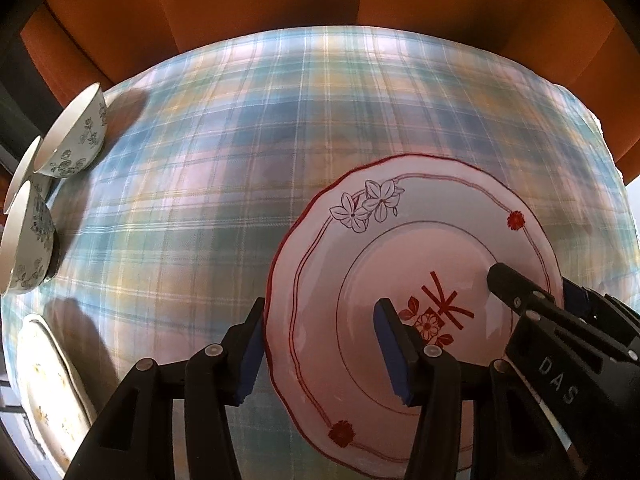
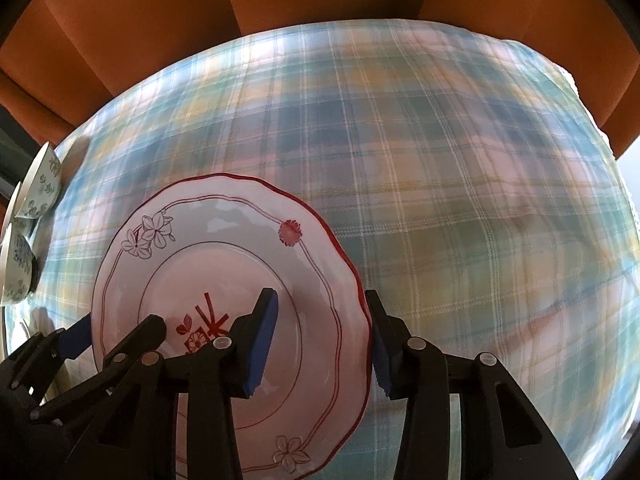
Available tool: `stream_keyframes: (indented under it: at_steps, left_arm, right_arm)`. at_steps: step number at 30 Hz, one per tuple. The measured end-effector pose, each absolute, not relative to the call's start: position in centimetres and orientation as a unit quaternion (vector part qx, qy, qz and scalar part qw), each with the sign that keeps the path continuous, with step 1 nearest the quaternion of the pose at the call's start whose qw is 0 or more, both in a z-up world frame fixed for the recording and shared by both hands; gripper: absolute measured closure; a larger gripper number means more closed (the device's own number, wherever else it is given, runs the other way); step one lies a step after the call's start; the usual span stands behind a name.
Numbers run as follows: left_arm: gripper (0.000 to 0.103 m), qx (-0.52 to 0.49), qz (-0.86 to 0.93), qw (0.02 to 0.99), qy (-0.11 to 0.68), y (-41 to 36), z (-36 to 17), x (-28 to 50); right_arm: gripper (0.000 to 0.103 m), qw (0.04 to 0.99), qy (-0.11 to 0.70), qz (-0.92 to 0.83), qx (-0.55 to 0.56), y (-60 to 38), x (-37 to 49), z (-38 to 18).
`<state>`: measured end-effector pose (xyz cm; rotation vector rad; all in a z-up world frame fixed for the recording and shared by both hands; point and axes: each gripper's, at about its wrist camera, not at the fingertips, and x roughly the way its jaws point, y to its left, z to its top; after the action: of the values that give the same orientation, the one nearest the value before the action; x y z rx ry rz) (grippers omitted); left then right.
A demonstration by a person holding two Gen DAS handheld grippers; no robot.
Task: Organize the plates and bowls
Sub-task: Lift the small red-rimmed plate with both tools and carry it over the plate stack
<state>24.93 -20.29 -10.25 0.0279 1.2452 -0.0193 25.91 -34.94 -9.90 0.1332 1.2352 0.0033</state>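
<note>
A white plate with a red scalloped rim [image 1: 404, 240] lies on the plaid tablecloth; it also shows in the right wrist view [image 2: 224, 236]. My left gripper [image 1: 320, 354] is open, its jaws standing either side of the plate's left rim, one finger over the plate. My right gripper [image 2: 324, 346] is open, straddling the plate's right rim. Each gripper shows in the other's view: the right gripper [image 1: 532, 300] and the left gripper [image 2: 116, 332]. Three white bowls with blue flowers [image 1: 74, 136] stand at the far left.
A second white plate with yellow flowers [image 1: 48, 392] lies at the lower left edge. The bowls [image 2: 38, 192] show at the left edge of the right wrist view. Orange chair backs [image 1: 260, 4] stand behind the table [image 2: 460, 180].
</note>
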Motion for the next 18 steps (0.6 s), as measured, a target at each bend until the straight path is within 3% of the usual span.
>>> stream_keyframes:
  at_steps: [18]
  left_arm:
    - [0.05,0.008,-0.065,0.84,0.539,-14.2,-5.3,19.0]
  right_arm:
    - [0.056,0.837,0.544,-0.048,0.044,-29.2,19.1,-4.3]
